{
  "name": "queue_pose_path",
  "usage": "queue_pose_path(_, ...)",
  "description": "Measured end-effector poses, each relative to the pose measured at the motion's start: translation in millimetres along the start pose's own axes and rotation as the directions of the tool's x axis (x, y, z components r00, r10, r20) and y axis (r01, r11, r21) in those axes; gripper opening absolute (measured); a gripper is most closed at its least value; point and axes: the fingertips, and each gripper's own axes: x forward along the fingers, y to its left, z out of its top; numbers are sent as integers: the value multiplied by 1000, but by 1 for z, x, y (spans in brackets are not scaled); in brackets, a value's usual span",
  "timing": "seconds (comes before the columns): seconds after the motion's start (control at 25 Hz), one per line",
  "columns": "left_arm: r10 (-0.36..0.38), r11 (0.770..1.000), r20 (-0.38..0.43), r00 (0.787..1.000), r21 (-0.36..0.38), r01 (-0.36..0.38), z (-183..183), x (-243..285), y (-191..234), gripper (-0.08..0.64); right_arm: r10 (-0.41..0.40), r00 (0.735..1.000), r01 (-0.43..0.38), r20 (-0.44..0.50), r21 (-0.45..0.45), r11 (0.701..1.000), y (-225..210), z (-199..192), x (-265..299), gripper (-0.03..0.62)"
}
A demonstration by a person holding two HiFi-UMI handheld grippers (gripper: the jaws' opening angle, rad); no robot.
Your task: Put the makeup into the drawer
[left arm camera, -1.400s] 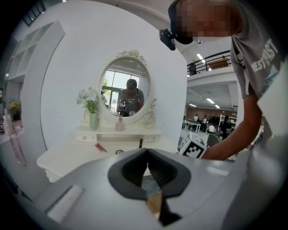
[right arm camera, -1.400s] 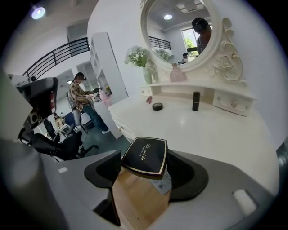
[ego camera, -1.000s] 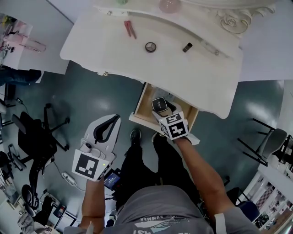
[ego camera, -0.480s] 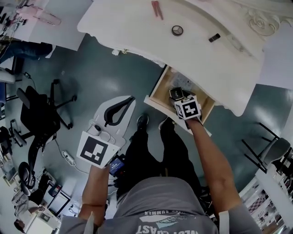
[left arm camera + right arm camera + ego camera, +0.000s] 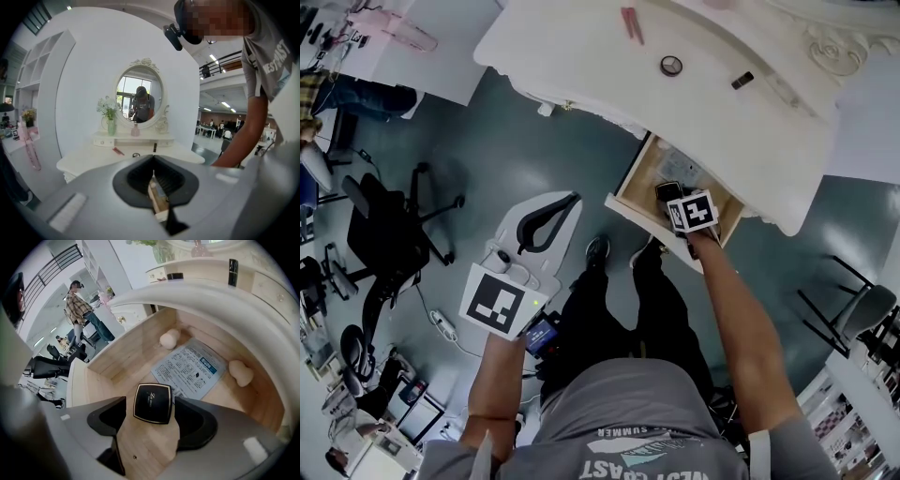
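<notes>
**Compact at drawer floor, right tongs clamped on it; three items left on surface**

Left tongs (image 5: 551,214): held low over the floor, well apart from the vanity. The left gripper view shows the left tongs (image 5: 153,176) clenched, jaws together, with nothing between them. They are aimed towards the vanity but play no part in the placement.

Surface (image 5: 581,56): three small items lie on it. In order they are a pair of pink sticks (image 5: 631,24), a round tin (image 5: 671,66) and a short dark tube (image 5: 742,80). All three are judged to be makeup not yet stowed.

Drawer (image 5: 623,202): pulled open beneath the surface's front edge. Its contents are a printed leaflet (image 5: 190,369) lying flat, one beige sponge (image 5: 169,339) at the back wall, and a second sponge (image 5: 241,372) to the right.

Right tongs (image 5: 151,414): pointed steeply down into the drawer and grasping a square black compact (image 5: 153,401) by two opposite edges. The compact lies lid-up directly between the tips, over bare wood and just short of the leaflet's near corner. Whether it already rests on the wood cannot be told. Being square, it has no long axis to align.

Judgement: the coming move is a release in place, and the spot below is unobstructed. For the items on the surface, the right hand is clearly the nearer.
</notes>
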Motion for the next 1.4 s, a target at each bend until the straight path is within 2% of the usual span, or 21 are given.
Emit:
queue_pose_path(0.16, -6, 1000, 22, 1000, 21, 6, 16, -10, -2, 3, -14, 1000, 14, 25, 3, 1000, 4, 2, -18, 325)
queue_pose_path(0.36, -29, 998, 58, 998, 58, 26, 41, -27, -8, 3, -29, 989, 26, 145, 27, 999, 19, 16, -70, 297)
queue_pose_path(0.48, -52, 996, 81, 995, 83, 45, 59, -36, -15, 3, -54, 966, 37, 254, 69, 997, 29, 26, -118, 251)
queue_pose_path(0.56, -69, 993, 98, 993, 100, 59, 71, -42, -21, 3, -67, 937, 36, 343, 97, 995, 35, 34, -156, 202)
queue_pose_path(0.64, -87, 990, 115, 990, 119, 74, 83, -47, -27, 3, -70, 898, 21, 434, 116, 993, 41, 44, -196, 132)
queue_pose_path(0.72, -108, 986, 134, 985, 143, 88, 95, -50, -33, 3, -63, 850, -4, 524, 124, 992, 46, 53, -238, 21)
queue_pose_path(0.76, -119, 983, 144, 982, 156, 96, 101, -52, -35, 3, -63, 824, -8, 563, 123, 992, 48, 58, -259, 2)
queue_pose_path(0.92, -168, 970, 173, 971, 204, 132, 123, -61, -46, 3, -118, 717, 68, 687, 99, 993, 59, 68, -351, 0)
queue_pose_path(1.08, -229, 951, 208, 951, 254, 173, 144, -64, -54, 3, -200, 583, 193, 788, 105, 976, 72, 68, -441, 0)
queue_pose_path(1.16, -258, 942, 219, 941, 272, 195, 154, -67, -60, 3, -237, 526, 247, 817, 119, 962, 80, 62, -480, 0)
queue_pose_path(1.4, -324, 920, 225, 919, 303, 250, 172, -84, -90, 3, -311, 408, 356, 859, 164, 920, 111, 34, -566, 0)
